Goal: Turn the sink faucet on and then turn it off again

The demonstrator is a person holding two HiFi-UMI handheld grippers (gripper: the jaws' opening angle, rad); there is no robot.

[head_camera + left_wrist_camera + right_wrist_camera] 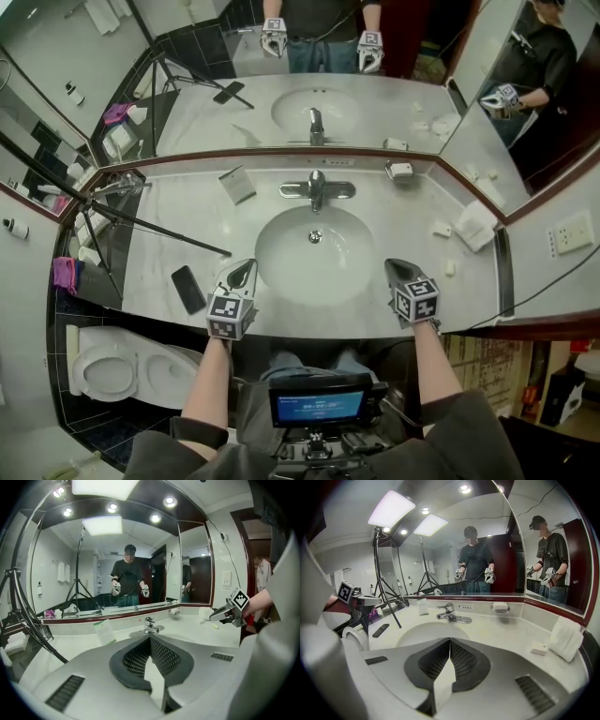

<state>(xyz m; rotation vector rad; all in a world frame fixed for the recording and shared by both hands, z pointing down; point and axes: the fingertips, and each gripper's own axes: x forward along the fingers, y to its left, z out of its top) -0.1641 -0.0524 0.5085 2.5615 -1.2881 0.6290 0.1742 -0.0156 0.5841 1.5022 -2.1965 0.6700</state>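
Fingertips of the left gripper (246, 270) are pressed together on nothing, hovering over the near left rim of the sink basin (281, 251). The right gripper (398, 268) is likewise closed and empty, over the near right rim. The faucet (317, 190) stands at the basin's far side, midway between the two grippers and well apart from each.

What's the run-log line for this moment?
left hand-held gripper: shut, empty | right hand-held gripper: shut, empty | faucet: untouched, no stream visible | place: both flank basin, near side
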